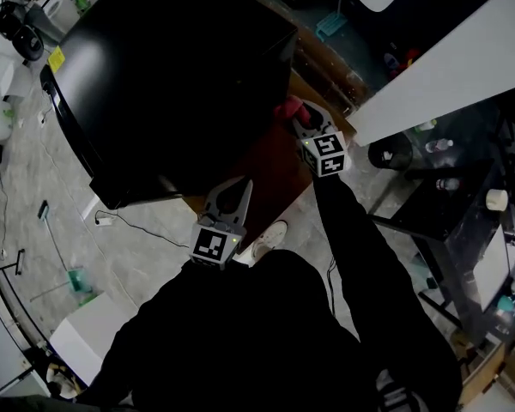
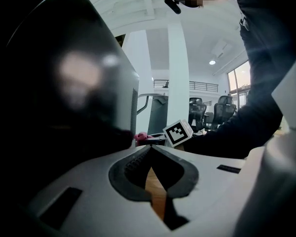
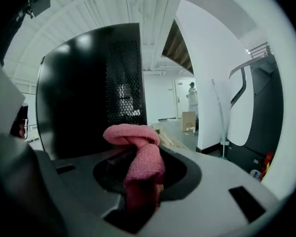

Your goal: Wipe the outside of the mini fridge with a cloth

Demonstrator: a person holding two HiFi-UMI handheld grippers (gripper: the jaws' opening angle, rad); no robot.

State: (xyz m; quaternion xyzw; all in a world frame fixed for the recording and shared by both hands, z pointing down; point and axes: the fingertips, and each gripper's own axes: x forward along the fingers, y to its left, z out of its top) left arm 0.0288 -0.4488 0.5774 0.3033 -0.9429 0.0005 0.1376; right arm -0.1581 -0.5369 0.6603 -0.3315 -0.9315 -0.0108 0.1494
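Fridge (image 1: pixel 172 67) upright, door (image 1: pixel 64 123) probably leftward.

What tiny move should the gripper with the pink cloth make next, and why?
Probably ease the right gripper forward until the fluffy pink cloth presses on the glossy black mini fridge. The cloth is pinched in its jaws, and the fridge's side stands right ahead, seemingly not touched yet. The left gripper is shut and empty, so it can't wipe.
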